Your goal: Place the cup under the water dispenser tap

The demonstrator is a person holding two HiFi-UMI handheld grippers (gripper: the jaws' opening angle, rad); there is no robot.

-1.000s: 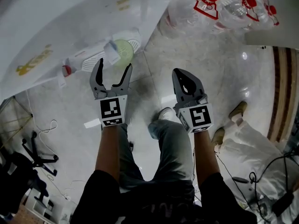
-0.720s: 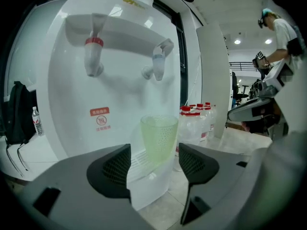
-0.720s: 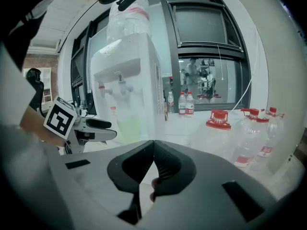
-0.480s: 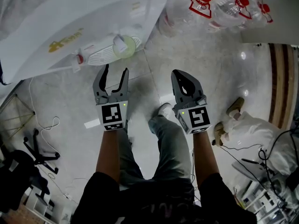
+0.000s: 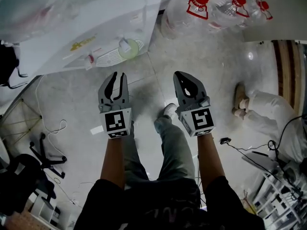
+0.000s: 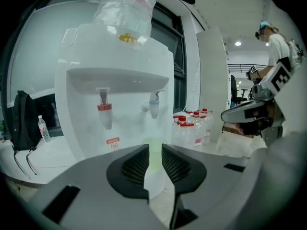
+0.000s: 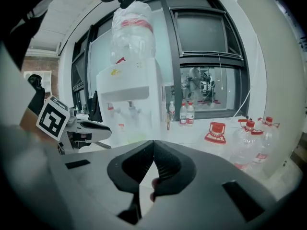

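Observation:
The pale green cup (image 5: 128, 48) stands on the drip tray of the white water dispenser (image 5: 96, 18), beneath its blue tap (image 6: 153, 105); a red tap (image 6: 104, 110) hangs to the left. My left gripper (image 5: 117, 74) hovers above the floor, short of the cup. Its jaws are closing to a narrow gap with nothing between them, and the cup (image 6: 154, 141) shows beyond that gap. My right gripper (image 5: 184, 76) hangs level beside it, shut and empty, its fingertips touching in the right gripper view (image 7: 154, 143).
Large water jugs with red handles (image 5: 211, 4) stand right of the dispenser. A person in white (image 5: 268, 114) crouches at the right. Cables (image 5: 48, 128) and a black chair base (image 5: 33, 162) lie at the left. My own shoe (image 5: 168, 110) is below the grippers.
The left jaws have gone from wide open to nearly closed. Both grippers have lifted and drawn back from the dispenser. The cup stays on the drip tray.

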